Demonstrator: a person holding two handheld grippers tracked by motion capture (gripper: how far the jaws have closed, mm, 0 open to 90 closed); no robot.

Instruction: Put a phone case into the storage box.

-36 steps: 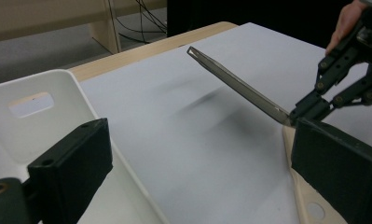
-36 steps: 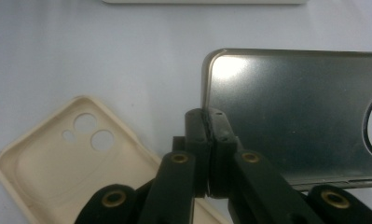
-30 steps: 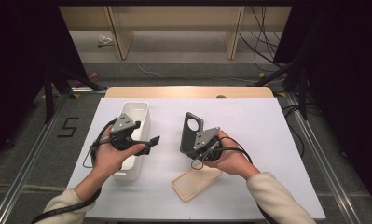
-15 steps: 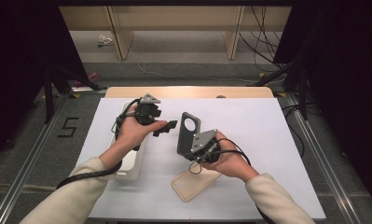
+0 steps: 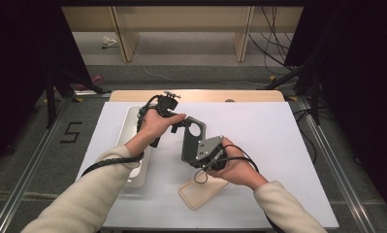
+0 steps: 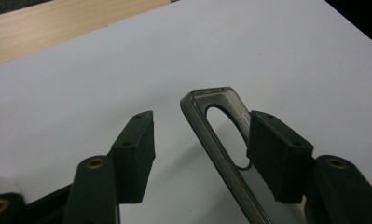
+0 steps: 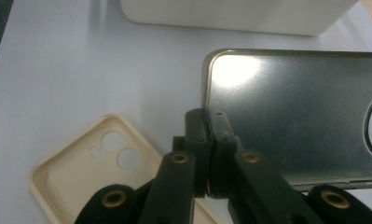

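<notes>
The right gripper [image 5: 197,145] is holding a dark grey phone case [image 5: 193,137] up off the white table [image 5: 259,141], its jaws pinched tight on one corner of the case, as the right gripper view shows [image 7: 210,122]. The left gripper [image 5: 177,127] is coming in at the far end of the case; its jaws have just been closing and are standing about half open, with the rim by the camera cut-out [image 6: 223,122] sitting between them. The right-hand pad [image 6: 274,149] is lying against that rim while the other pad [image 6: 137,149] is standing clear, so nothing is gripped there yet. To do this well, the person is best closing the left jaws squarely over the rim rather than through the cut-out, keeping the right grip steady so the case is not twisting. A cream phone case [image 5: 201,190] is lying flat below the right hand, and a white tray [image 5: 133,121] is sitting beside the left arm.
</notes>
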